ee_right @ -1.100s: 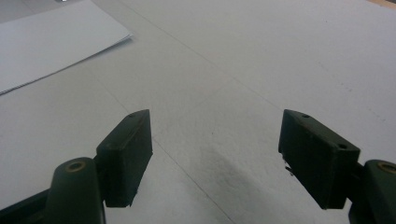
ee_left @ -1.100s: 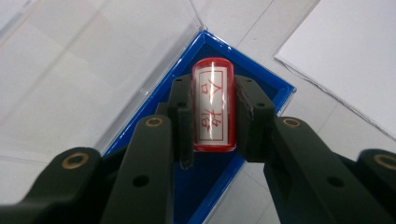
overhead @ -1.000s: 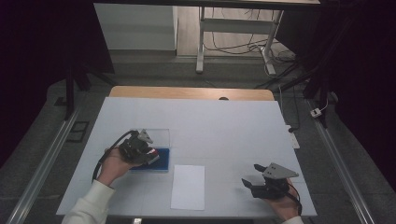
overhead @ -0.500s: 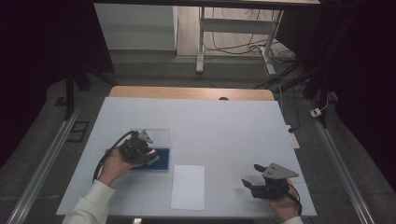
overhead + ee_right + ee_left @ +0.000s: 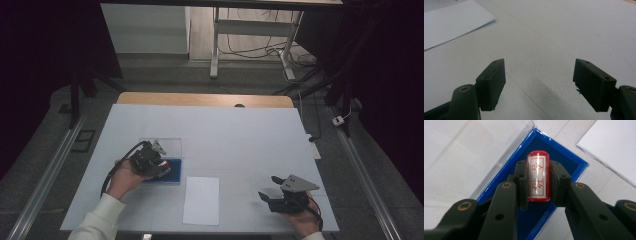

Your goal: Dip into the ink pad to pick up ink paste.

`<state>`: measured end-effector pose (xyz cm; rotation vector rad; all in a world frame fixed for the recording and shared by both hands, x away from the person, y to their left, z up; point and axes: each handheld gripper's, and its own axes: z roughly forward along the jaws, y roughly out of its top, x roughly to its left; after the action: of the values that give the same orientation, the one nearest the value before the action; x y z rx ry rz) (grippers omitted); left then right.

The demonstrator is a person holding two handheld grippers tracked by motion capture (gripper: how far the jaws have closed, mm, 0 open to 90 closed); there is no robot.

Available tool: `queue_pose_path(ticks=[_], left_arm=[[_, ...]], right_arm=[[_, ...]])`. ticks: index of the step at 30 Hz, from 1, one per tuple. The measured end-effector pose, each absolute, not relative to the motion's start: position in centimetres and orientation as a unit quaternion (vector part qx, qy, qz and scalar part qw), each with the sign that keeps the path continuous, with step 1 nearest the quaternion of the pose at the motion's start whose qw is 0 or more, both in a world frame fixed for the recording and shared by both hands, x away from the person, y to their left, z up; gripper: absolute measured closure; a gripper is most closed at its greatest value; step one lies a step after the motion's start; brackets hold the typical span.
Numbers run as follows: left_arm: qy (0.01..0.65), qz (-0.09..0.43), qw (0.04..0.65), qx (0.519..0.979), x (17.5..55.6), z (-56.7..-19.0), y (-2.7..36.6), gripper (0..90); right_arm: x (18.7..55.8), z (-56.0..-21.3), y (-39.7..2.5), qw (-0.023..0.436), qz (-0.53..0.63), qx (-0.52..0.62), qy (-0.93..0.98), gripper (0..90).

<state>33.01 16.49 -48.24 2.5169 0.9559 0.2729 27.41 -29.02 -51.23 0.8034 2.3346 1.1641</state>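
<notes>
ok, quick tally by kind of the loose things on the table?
Stamp: 1, clamped in the left gripper
Blue ink pad case: 1
Paper sheet: 1
Total: 3

White table (image 5: 240, 130), blue ink pad in clear open case (image 5: 172, 176) near left, paper sheet (image 5: 201, 200) at front edge

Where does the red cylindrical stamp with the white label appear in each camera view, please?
High view: the red cylindrical stamp sits left of centre, at the left gripper, above the blue ink pad.
Left gripper view: centre, clamped between the two black jaws.
Right gripper view: not in it.
Shared landmark: the white sheet of paper.
</notes>
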Motion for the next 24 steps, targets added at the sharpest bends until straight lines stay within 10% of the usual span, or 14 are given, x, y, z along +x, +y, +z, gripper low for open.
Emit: queue_pose_path(ticks=[24], left_arm=[[0.348,0.117,0.205,0.907,32.58,-48.52,15.90,71.1]], right_arm=[[27.14,-51.06,-28.61,0.206,0.418,0.283,0.838,25.7]])
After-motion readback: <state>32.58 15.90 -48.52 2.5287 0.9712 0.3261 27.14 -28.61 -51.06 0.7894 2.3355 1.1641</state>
